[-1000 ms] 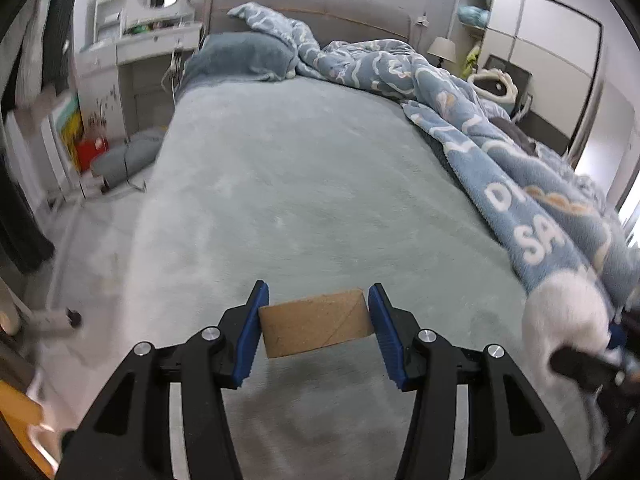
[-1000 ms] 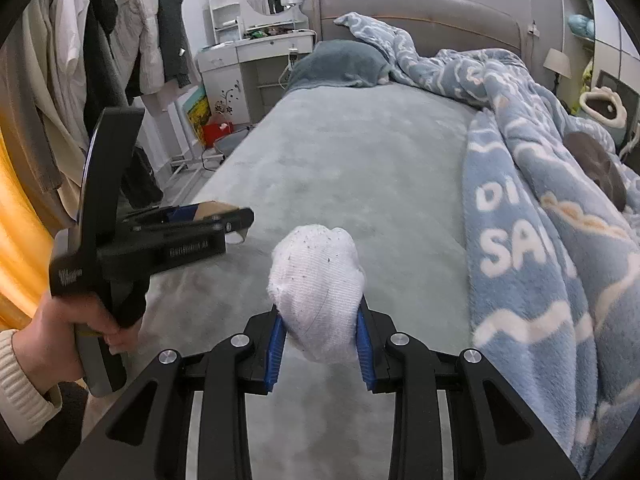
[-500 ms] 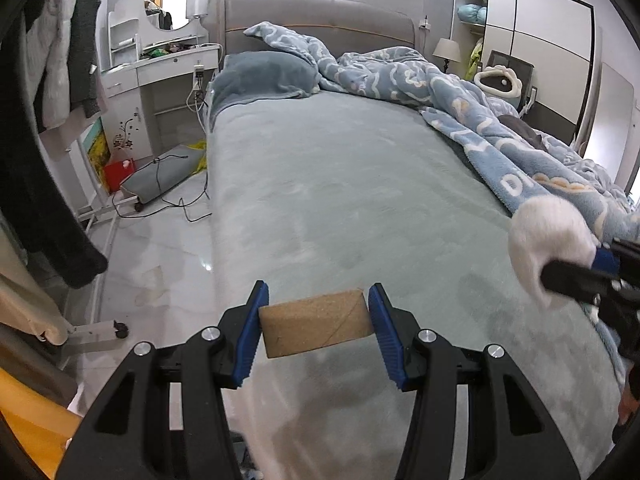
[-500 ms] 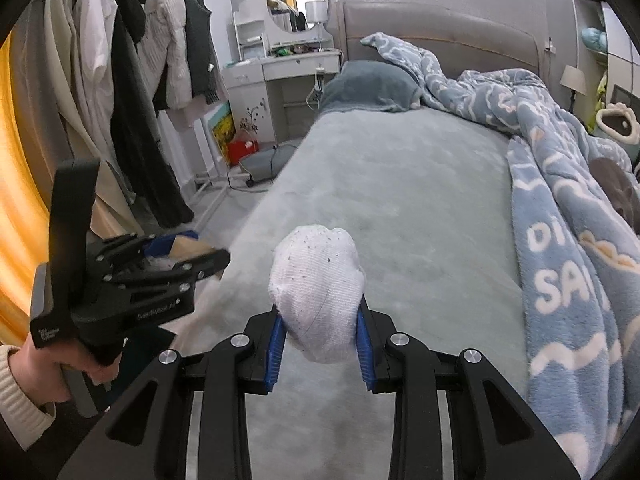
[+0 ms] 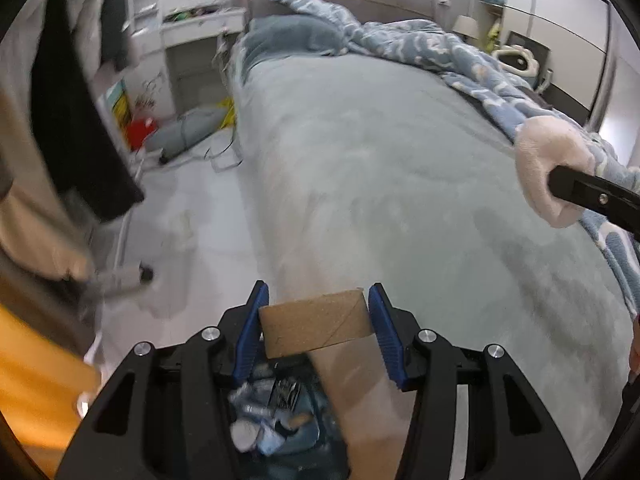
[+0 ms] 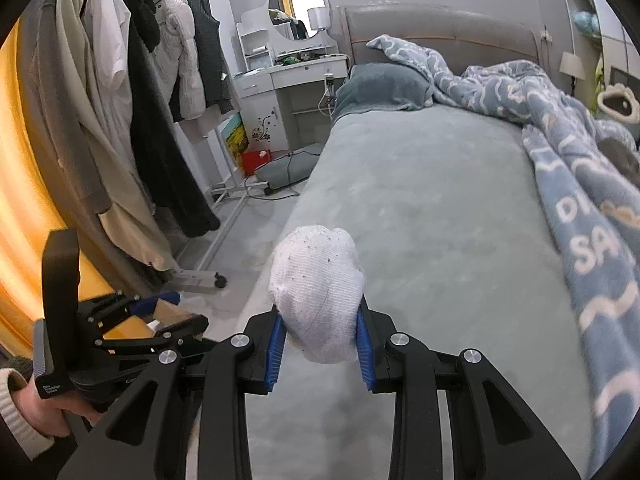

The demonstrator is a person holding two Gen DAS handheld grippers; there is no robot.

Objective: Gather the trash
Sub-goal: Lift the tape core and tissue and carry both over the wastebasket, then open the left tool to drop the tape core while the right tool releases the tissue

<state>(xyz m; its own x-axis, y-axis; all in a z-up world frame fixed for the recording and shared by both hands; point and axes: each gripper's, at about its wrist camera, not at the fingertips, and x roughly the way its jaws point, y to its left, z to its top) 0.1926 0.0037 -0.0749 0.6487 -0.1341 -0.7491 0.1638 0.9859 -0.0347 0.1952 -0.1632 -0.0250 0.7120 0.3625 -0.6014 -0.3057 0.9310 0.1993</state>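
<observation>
Gripping a cardboard tube [image 5: 316, 325], the left gripper [image 5: 317, 326] hangs above a trash bin [image 5: 276, 420] beside the bed [image 5: 400, 168]; the right gripper [image 6: 320, 332] pinches a white sock [image 6: 316, 292].

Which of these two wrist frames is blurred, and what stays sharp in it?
Left wrist view: motion blur smears the hanging clothes and floor, while the left claw and its cardboard tube stay crisp. Right wrist view: sharp throughout, white sock in the right claw clear; fisheye bends the bed edges in both.
</observation>
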